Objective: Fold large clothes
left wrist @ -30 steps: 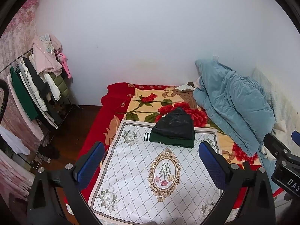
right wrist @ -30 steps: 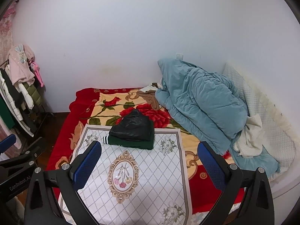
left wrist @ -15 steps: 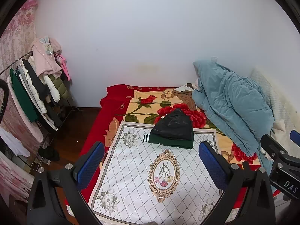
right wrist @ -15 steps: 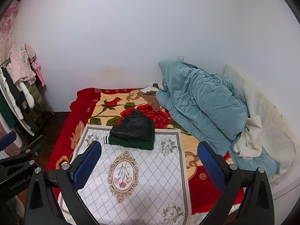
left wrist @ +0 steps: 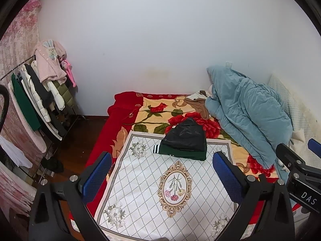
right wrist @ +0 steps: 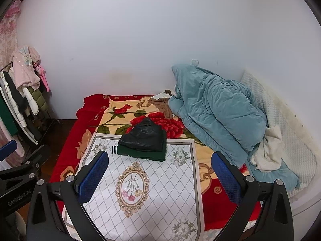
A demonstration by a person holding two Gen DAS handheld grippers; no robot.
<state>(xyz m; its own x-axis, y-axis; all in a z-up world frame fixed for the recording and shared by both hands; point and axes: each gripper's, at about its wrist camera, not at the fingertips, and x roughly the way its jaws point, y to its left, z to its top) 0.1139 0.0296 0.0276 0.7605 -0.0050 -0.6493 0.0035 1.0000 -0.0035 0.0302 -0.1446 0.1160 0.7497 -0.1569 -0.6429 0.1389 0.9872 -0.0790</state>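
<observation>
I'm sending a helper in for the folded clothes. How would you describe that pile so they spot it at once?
On the bed, find the white diamond-patterned mat over the red rose blanket. At the mat's far edge sits the folded pile: a shiny black garment on a dark green one with white-striped cuff, unlike the rumpled teal duvet beside it.

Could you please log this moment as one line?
left claw: open, empty | right claw: open, empty | folded clothes: stacked on white mat | blue quilt: heaped on bed
</observation>
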